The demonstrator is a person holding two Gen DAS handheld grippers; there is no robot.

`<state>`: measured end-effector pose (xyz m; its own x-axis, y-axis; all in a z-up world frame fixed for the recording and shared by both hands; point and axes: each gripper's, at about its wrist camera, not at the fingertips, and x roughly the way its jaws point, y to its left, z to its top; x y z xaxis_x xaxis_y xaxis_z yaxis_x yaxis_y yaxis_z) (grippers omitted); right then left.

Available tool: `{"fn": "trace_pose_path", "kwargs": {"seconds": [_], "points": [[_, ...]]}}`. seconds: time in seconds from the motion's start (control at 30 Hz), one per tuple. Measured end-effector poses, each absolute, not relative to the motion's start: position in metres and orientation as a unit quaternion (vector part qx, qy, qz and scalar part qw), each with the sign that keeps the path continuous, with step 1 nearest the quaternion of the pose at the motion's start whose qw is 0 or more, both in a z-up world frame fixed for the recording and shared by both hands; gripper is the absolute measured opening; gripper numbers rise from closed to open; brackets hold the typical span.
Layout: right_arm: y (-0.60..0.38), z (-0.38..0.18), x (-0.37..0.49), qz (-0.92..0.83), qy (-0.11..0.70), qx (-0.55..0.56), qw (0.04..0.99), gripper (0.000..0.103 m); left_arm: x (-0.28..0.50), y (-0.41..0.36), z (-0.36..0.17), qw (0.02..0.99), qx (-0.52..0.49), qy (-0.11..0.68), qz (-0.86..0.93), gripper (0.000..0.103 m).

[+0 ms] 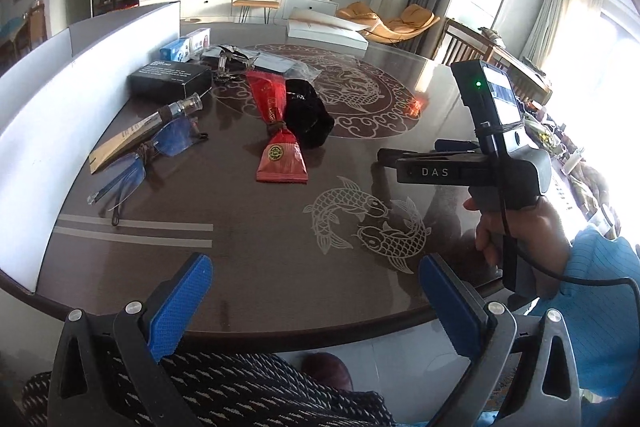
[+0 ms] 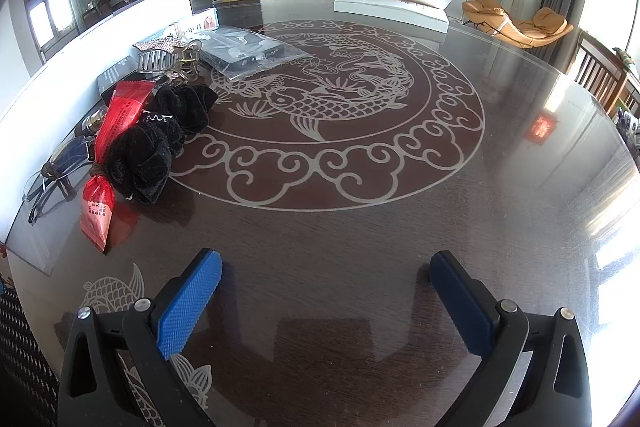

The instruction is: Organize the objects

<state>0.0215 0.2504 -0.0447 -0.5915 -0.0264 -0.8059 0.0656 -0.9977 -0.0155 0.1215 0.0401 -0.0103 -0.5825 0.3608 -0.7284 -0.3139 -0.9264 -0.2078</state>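
red packet [image 1: 280, 131] — cinched mid-length, beside black scrunchie [image 1: 308, 115].

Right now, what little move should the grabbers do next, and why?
Probably ease the open left gripper forward toward the red packet. Both grippers are empty, the right gripper faces bare table, and the packet lies nearest among the clutter.

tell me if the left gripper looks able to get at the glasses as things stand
Probably yes. The left gripper has its jaws wide apart and empty, and bare table lies between it and the glasses. The red packet sits off to their right, clear of that path.
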Motion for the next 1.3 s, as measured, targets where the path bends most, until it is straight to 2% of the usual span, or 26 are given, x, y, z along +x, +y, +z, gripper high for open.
{"fn": "trace_pose_path", "kwargs": {"seconds": [0.27, 0.53, 0.7, 1.0, 1.13, 1.3], "points": [[0.250, -0.045, 0.021, -0.892, 0.022, 0.451, 0.026, 0.103, 0.111, 0.013, -0.013, 0.149, -0.405, -0.036, 0.902, 0.103], [0.250, -0.045, 0.021, -0.892, 0.022, 0.451, 0.026, 0.103, 0.030, -0.003, -0.004, 0.089, -0.388, 0.061, 0.915, 0.103], [0.250, -0.045, 0.022, -0.892, 0.021, 0.451, 0.026, 0.103, -0.007, -0.009, -0.018, 0.100, -0.431, 0.033, 0.896, 0.103], [0.250, -0.045, 0.021, -0.892, 0.022, 0.451, 0.026, 0.103, -0.011, -0.012, -0.046, 0.101, -0.464, -0.006, 0.880, 0.103], [0.250, -0.045, 0.021, -0.892, 0.022, 0.451, 0.026, 0.103, -0.006, 0.000, -0.053, 0.086, -0.460, 0.044, 0.883, 0.103], [0.250, -0.045, 0.022, -0.892, 0.022, 0.451, 0.026, 0.103, -0.005, 0.000, -0.053, 0.092, -0.452, 0.047, 0.886, 0.103]]}}
